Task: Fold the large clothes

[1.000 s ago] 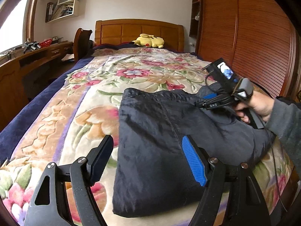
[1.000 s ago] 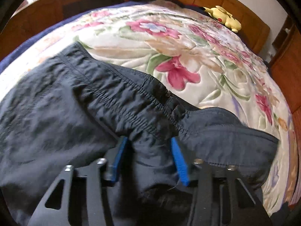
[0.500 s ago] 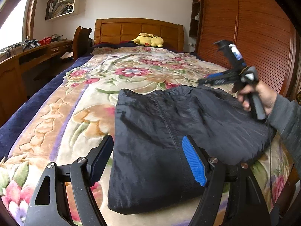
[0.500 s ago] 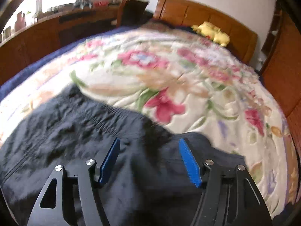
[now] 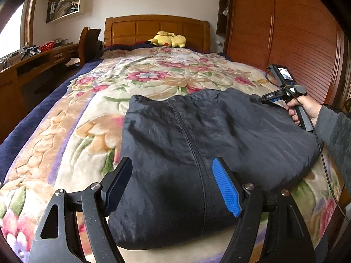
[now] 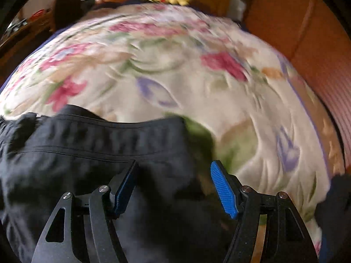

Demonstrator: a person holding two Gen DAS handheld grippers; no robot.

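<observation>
Your left tongs (image 5: 171, 188): They hang wide open, low over the near part of the dark trousers (image 5: 204, 140). They hold nothing. They have hardly moved.

Your right tongs (image 6: 173, 190): A second ago they pinched the waistband. Their jaws have just been opening, and now they are open with no cloth pressed between the pads. They have slid off to the right side, so the right pad now sits over the blanket and only the left pad is over the cloth. The view is blurry, so they are moving fast.

Your right hand (image 5: 305, 109): From the left tongs you see it far off to the right, at the far right corner of the trousers, with a grey sleeve (image 5: 335, 135) behind it.

Trousers: They lie folded and flat just ahead of both tongs. A long seam (image 5: 190, 140) runs away from the left tongs. The waistband (image 6: 105, 131) is the far edge, right in front of the right tongs.

What it means: I think one fold is laid down and let go. The next job is likely to pick a new edge.

Surface: A flowery blanket (image 5: 153, 76) covers the bed, under the trousers and far past them.

Room: Beyond the blanket, a yellow soft toy (image 5: 167, 39) rests by the wooden headboard (image 5: 136, 28). A desk (image 5: 33, 61) and chair (image 5: 87, 43) stand far left. A wooden wardrobe (image 5: 296, 32) stands far right.
</observation>
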